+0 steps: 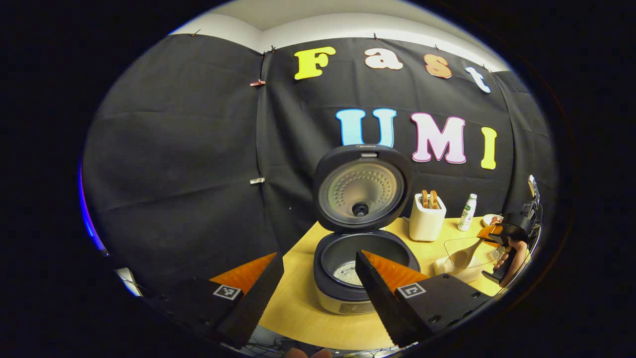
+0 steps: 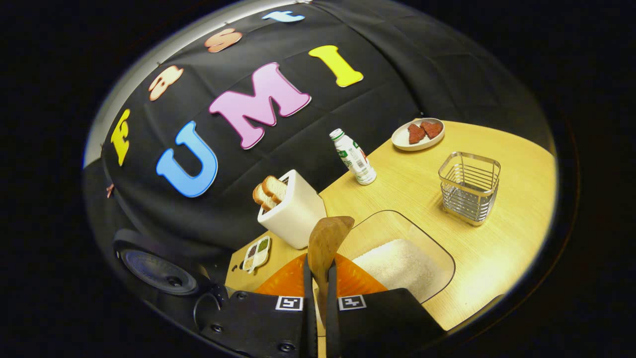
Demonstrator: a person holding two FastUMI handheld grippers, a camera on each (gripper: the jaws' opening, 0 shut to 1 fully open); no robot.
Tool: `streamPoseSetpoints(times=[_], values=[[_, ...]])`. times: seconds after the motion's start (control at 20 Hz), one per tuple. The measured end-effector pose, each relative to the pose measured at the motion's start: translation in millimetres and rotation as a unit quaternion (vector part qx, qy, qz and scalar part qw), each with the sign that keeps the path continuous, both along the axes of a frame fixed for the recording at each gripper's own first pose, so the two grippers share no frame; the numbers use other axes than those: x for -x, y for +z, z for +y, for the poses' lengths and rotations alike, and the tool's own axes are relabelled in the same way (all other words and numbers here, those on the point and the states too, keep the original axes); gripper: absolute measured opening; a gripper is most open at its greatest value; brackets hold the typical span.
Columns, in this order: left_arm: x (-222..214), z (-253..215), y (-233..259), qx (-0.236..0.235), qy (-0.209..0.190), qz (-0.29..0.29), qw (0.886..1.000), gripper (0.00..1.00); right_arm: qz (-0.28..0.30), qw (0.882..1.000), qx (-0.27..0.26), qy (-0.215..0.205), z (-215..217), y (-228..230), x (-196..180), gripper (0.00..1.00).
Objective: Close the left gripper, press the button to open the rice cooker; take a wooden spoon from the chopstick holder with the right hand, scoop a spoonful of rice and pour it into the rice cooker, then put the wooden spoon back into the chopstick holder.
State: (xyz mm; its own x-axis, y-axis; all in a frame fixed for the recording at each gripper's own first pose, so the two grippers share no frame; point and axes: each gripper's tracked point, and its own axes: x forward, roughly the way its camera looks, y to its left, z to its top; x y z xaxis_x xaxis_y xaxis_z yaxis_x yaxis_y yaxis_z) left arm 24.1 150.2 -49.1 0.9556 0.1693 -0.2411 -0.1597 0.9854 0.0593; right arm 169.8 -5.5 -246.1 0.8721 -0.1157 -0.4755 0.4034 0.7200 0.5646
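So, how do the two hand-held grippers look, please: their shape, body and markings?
The left gripper has two wedge-shaped fingers with toothed inner edges on a black body with screws. Each finger carries a square black-and-white marker. The right gripper looks alike.

- A pretend kitchen set up in a booth, with black cloth [image 1: 174, 149] hung as walls.
- A wooden table [image 2: 497, 238] holds a rice cooker [image 1: 360, 248], toaster [image 2: 293, 211], bottle [image 2: 354, 156], maybe milk, and wire basket [image 2: 469, 186].
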Motion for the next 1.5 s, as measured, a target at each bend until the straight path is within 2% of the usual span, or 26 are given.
streamPoseSetpoints(times=[0.4,0.6,0.7,0.8,0.9,1.1,1.25,1.4,1.5], values=[[-5.1,-17.1,14.6,0.000,-0.015,-0.018,1.000,0.98,-0.048,0.998,-0.019,-0.045,-43.4,40.8,-4.3,0.11],[-1.7,-15.0,16.8,0.001,-0.011,-0.020,1.000,0.98,-0.062,0.996,-0.040,-0.052,-43.0,57.7,-8.9,0.11],[0.2,-13.2,17.1,0.000,-0.009,-0.023,1.000,0.98,-0.073,0.995,-0.056,-0.043,-26.7,72.6,-12.6,0.11],[1.2,-5.0,17.1,0.001,0.000,-0.025,1.000,0.98,-0.083,0.995,-0.054,-0.013,4.4,89.7,-18.1,0.11],[3.0,4.1,17.8,0.002,0.011,-0.029,1.000,0.98,-0.096,0.994,-0.044,0.038,48.7,109.0,-22.5,0.11],[8.9,22.2,19.2,0.009,0.031,-0.033,0.999,0.98,-0.111,0.985,-0.017,0.135,141.9,129.9,-24.9,0.11],[13.6,38.3,20.7,-0.001,0.048,-0.034,0.998,0.98,-0.116,0.972,0.028,0.204,200.3,131.4,-24.9,0.11],[20.6,44.0,21.7,-0.005,0.059,-0.039,0.997,0.98,-0.119,0.957,0.074,0.254,240.1,125.1,-21.3,0.11],[22.2,49.3,20.1,-0.004,0.063,-0.042,0.997,0.98,-0.124,0.943,0.117,0.287,261.3,123.8,-17.8,0.11]])
